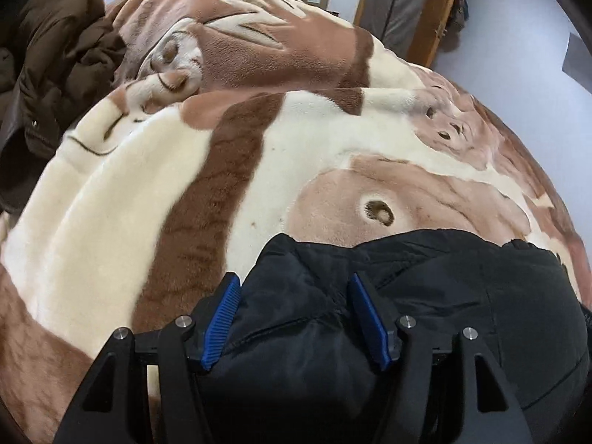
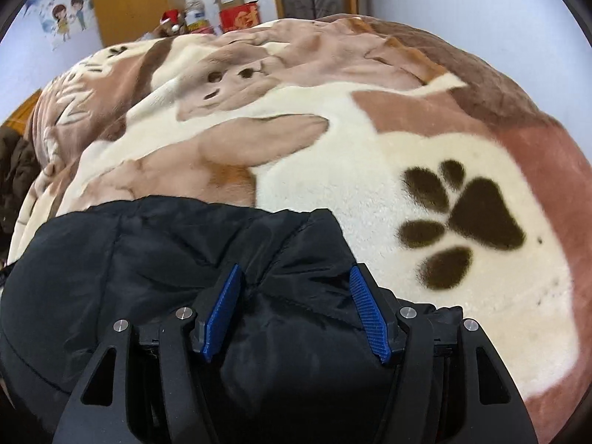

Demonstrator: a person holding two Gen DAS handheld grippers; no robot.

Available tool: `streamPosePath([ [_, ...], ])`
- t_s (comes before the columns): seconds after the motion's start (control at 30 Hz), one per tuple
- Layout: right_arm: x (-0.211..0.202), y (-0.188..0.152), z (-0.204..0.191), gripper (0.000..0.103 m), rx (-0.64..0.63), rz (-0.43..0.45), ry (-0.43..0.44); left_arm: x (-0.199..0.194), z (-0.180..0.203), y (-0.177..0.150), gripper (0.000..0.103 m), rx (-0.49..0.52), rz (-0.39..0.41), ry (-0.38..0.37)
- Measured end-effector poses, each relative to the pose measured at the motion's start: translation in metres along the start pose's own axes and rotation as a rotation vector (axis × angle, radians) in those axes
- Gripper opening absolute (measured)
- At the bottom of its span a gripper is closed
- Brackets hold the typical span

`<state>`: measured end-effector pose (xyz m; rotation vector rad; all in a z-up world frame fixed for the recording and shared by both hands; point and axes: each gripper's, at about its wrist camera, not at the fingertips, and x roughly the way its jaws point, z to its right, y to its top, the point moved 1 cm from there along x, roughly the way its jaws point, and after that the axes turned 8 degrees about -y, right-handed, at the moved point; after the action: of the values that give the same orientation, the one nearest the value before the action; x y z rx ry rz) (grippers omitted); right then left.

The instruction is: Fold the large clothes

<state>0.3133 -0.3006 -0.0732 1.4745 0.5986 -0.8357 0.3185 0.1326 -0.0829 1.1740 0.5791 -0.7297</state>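
Observation:
A black padded jacket [image 1: 425, 296] lies on a cream and brown plush blanket [image 1: 111, 222] on a bed. My left gripper [image 1: 294, 285] is open, its blue pads [image 1: 222, 318] spread over the jacket's left end. In the right wrist view the same black jacket [image 2: 148, 251] fills the lower left. My right gripper [image 2: 294, 281] is open, its blue pads [image 2: 370, 318] spread over the jacket's right end. The jacket bulges up between each pair of fingers. I cannot tell whether the pads press into the fabric.
A dark brown coat [image 1: 55, 63] is heaped at the bed's far left. The blanket [image 2: 370, 148] has a dark paw print [image 2: 462, 218] to the right of the jacket. Boxes [image 2: 236, 11] and a wooden cabinet [image 2: 133, 3] stand behind the bed.

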Motion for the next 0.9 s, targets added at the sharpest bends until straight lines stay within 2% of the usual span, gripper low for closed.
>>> streamPosePath([
  [0.3,0.008,-0.006,-0.003,0.061,-0.004,0.023,-0.027,0.01,0.0,-0.009,0.066,0.002,0.016,0.011],
  [0.4,0.007,-0.002,-0.002,0.061,-0.007,0.005,-0.03,0.01,0.003,-0.005,0.066,0.011,-0.004,0.03],
  [0.47,-0.007,0.004,-0.002,0.062,-0.021,-0.016,-0.051,0.001,0.006,0.001,0.064,0.017,-0.018,0.051],
  [0.57,-0.053,0.004,-0.004,0.062,-0.011,0.045,-0.01,-0.034,0.013,0.004,0.062,0.022,0.021,0.045],
  [0.67,-0.104,-0.01,-0.018,0.062,-0.039,0.125,0.054,-0.079,0.034,-0.003,0.062,0.059,0.095,-0.013],
  [0.73,-0.126,-0.031,-0.037,0.062,-0.072,0.126,0.115,-0.102,0.059,-0.016,0.062,0.09,0.117,-0.077],
  [0.8,-0.125,-0.046,-0.056,0.062,-0.112,0.089,0.139,-0.109,0.086,-0.034,0.062,0.122,0.095,-0.149],
  [0.9,-0.1,-0.063,-0.072,0.061,-0.173,0.042,0.094,-0.09,0.117,-0.059,0.062,0.177,0.006,-0.193],
])
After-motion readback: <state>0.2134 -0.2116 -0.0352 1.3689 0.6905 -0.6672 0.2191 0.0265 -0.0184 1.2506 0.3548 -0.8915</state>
